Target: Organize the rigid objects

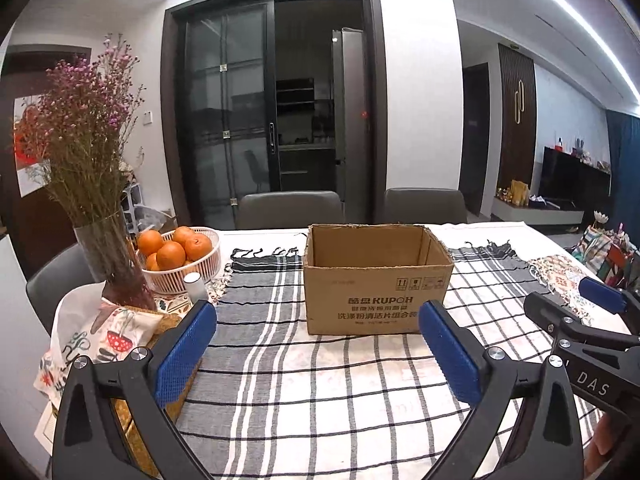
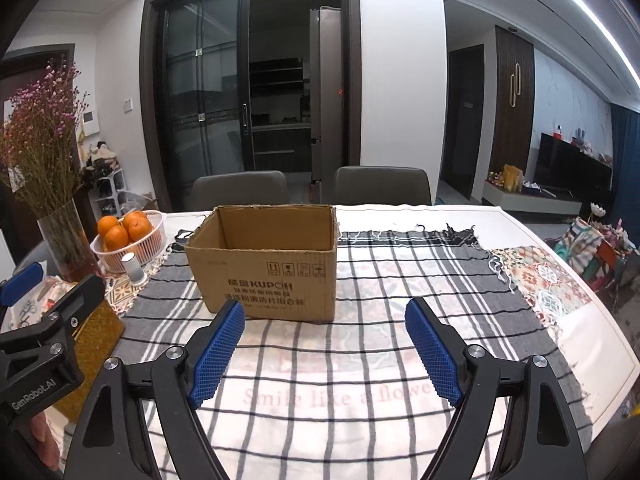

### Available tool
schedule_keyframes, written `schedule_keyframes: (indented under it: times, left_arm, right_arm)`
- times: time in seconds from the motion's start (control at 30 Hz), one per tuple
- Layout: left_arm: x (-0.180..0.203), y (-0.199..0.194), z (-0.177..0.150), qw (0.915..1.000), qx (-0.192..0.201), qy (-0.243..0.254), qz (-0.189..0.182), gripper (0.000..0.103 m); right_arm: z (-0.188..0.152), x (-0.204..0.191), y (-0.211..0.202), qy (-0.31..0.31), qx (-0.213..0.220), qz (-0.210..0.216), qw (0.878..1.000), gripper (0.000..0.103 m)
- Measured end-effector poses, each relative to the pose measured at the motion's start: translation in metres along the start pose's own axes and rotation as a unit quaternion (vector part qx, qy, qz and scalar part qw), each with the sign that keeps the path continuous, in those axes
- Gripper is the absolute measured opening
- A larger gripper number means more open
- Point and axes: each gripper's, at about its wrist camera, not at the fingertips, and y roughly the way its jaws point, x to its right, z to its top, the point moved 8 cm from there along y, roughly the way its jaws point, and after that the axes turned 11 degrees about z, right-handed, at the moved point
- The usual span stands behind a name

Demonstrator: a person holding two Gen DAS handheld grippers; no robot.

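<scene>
the cardboard box [image 1: 378, 280] sits open-topped in the middle of the checked cloth [image 1: 304, 380], toward the far half of the table [image 2: 580, 344], with two chair backs behind it; what shows of its inside is bare cardboard, the floor hidden behind its near wall

the left gripper [image 1: 318, 344] hangs low over the cloth just short of the box, jaws spread as wide as they look able to go and nothing between the blue pads. the right gripper [image 2: 324, 350] sits beside it, also clearly open though a bit less wide, empty too. in the left wrist view the right gripper pokes in at the right edge

judging from this, no object is in hand, so the step looks like a reach between placements. the next move calls for picking out a rigid thing and closing on it; the only loose candidates in view are at the left end, so either hand would have to swing that way

counted: one box, one white basket [image 1: 208, 268] with about five oranges [image 1: 171, 255] showing, one vase of dried flowers [image 1: 108, 256], one small white bottle [image 1: 195, 286], two chairs, two grippers
</scene>
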Motion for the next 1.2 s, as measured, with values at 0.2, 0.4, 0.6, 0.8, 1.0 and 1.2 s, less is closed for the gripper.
schedule_keyframes:
  times: [0.2, 0.4, 0.6, 0.8, 1.0, 1.2]
  left_arm:
    - [-0.002, -0.014, 0.000, 0.9999, 0.009, -0.004, -0.005, 0.103]
    - [-0.006, -0.026, 0.000, 0.9998, 0.017, -0.011, 0.001, 0.103]
    - [-0.010, -0.033, -0.001, 0.9996, 0.023, -0.015, 0.008, 0.103]
    - [-0.009, -0.035, -0.003, 0.9996, 0.023, -0.015, -0.003, 0.103]
    - [-0.009, -0.035, -0.004, 0.9996, 0.024, -0.016, -0.001, 0.103]
    - [-0.009, -0.038, -0.003, 0.9995, 0.029, -0.015, 0.000, 0.103]
  right_arm:
    - [-0.003, -0.001, -0.016, 0.005, 0.011, -0.004, 1.000, 0.084]
    - [-0.005, -0.004, -0.026, 0.009, 0.014, 0.006, 1.000, 0.084]
    - [-0.005, -0.007, -0.035, 0.005, 0.019, 0.009, 1.000, 0.084]
    - [-0.001, -0.008, -0.043, -0.001, 0.034, 0.000, 0.999, 0.084]
    - [-0.003, -0.007, -0.045, -0.001, 0.034, 0.000, 0.999, 0.084]
    - [-0.003, -0.006, -0.047, 0.000, 0.036, -0.002, 0.999, 0.084]
